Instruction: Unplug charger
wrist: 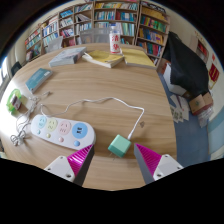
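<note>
A small green charger block (120, 146) lies on the wooden table (110, 90), between my fingertips and just ahead of them. It rests apart from the white power strip (55, 128), which lies to its left. Its white cable (138, 108) runs up from the block and curves left across the table. My gripper (114, 152) is open, its magenta pads (80, 157) on either side of the charger with a gap at each side. Neither finger touches the charger.
A white bottle with a red label (114, 40) and flat books (105, 60) stand at the table's far side. A blue book (38, 78), a green object (14, 100) and tangled cables (20, 130) lie left. Bookshelves (100, 18) lie behind, a dark chair (185, 62) right.
</note>
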{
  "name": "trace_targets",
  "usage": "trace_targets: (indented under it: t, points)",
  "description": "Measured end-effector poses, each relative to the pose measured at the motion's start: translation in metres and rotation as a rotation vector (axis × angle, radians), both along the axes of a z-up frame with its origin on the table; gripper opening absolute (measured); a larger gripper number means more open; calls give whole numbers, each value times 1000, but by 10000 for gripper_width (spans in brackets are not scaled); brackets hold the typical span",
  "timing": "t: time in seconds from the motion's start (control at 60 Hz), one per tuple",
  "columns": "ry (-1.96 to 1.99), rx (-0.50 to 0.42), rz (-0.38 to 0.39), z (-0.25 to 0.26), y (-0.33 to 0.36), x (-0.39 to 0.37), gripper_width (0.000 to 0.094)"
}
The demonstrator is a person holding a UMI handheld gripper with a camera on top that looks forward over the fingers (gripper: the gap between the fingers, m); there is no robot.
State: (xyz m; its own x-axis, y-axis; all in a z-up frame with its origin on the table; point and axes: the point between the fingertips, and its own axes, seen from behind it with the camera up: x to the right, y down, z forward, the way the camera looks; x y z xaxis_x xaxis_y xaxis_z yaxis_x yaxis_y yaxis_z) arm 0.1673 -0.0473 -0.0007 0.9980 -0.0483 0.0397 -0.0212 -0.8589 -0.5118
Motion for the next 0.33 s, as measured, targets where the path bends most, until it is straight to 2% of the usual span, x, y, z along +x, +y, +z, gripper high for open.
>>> trace_targets:
  t: [0.15,0.333]
  points:
    - [-12,76,-31,42,-23,-2,840]
    - [40,140,-125,96,-102,-28,840]
